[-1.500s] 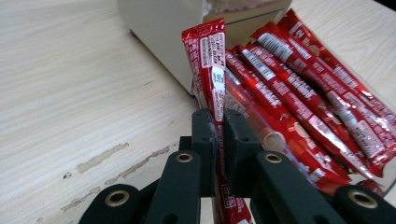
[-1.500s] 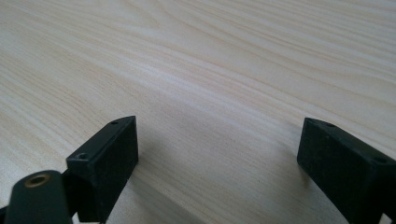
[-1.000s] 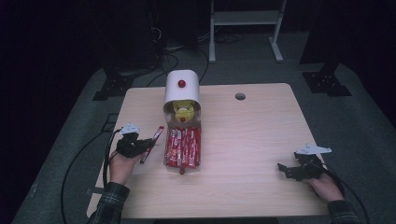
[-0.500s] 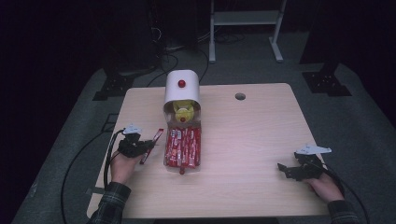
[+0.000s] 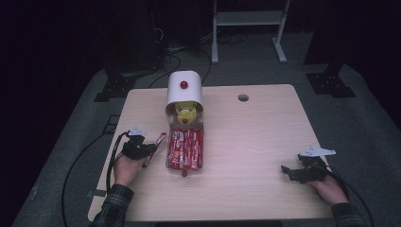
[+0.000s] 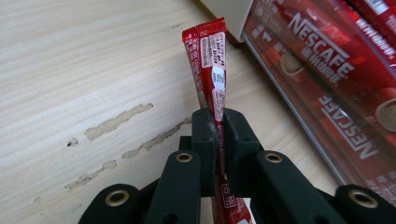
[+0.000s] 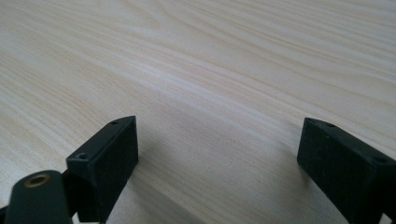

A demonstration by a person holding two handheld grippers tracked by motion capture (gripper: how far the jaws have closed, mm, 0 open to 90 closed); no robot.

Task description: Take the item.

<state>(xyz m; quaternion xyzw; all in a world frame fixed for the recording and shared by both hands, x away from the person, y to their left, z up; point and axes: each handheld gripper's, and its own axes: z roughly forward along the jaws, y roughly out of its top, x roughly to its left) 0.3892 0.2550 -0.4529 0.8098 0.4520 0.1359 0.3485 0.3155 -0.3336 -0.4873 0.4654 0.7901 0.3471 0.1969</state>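
My left gripper (image 6: 217, 116) is shut on a slim red coffee stick packet (image 6: 209, 65), whose far end points toward the clear tray. In the high view that left gripper (image 5: 150, 150) holds the red coffee stick packet (image 5: 157, 144) just left of the clear tray (image 5: 185, 165), which holds several red coffee sticks. A white dispenser (image 5: 184, 87) with a red knob stands behind the tray, a yellow object at its mouth. My right gripper (image 5: 286, 171) rests near the table's right front, and its jaws stand wide apart over bare wood in the right gripper view (image 7: 219, 149).
The light wooden table (image 5: 255, 137) has a round cable hole (image 5: 243, 98) at the back. Scuffed marks (image 6: 119, 121) show on the wood left of the held packet. Cables trail off the table's left side. A white stand's legs rise behind the table.
My left gripper with the packet has shifted slightly toward the tray. The right gripper has stayed put.
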